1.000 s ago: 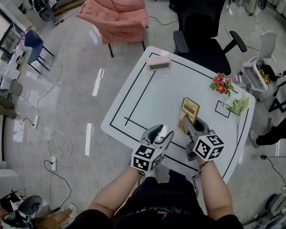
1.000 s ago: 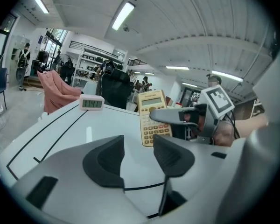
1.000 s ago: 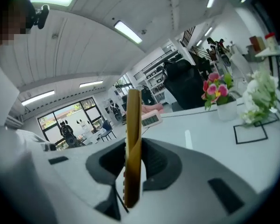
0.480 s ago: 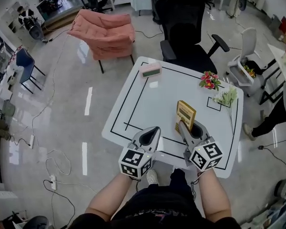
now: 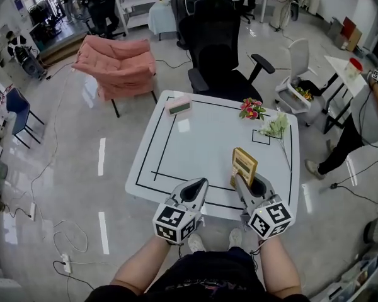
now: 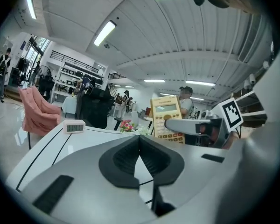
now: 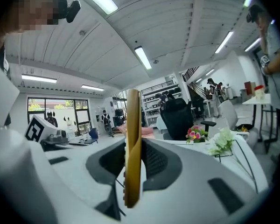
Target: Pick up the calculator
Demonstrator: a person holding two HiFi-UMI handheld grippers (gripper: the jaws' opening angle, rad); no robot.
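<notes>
The right gripper (image 5: 242, 176) has its fingers clamped on the lower part of the yellow calculator (image 5: 244, 165), one finger on each face. The calculator stands upright in this grip, with its display at the top, and is held above the near edge of the white table (image 5: 201, 140). Seen along the right fingers, it appears edge-on, a thin yellow strip between the two pads.

The left gripper (image 5: 200, 184) hovers just left of the right one, over the same near edge. Its fingers are pressed together, tip to tip, with nothing between them.

On the table:
- A pink digital clock (image 5: 178, 105) sits at the far left corner.
- Pink flowers (image 5: 252, 109) and white flowers (image 5: 275, 126) lie toward the far right, well apart from the calculator.

A black office chair (image 5: 217, 49) stands behind the table.
</notes>
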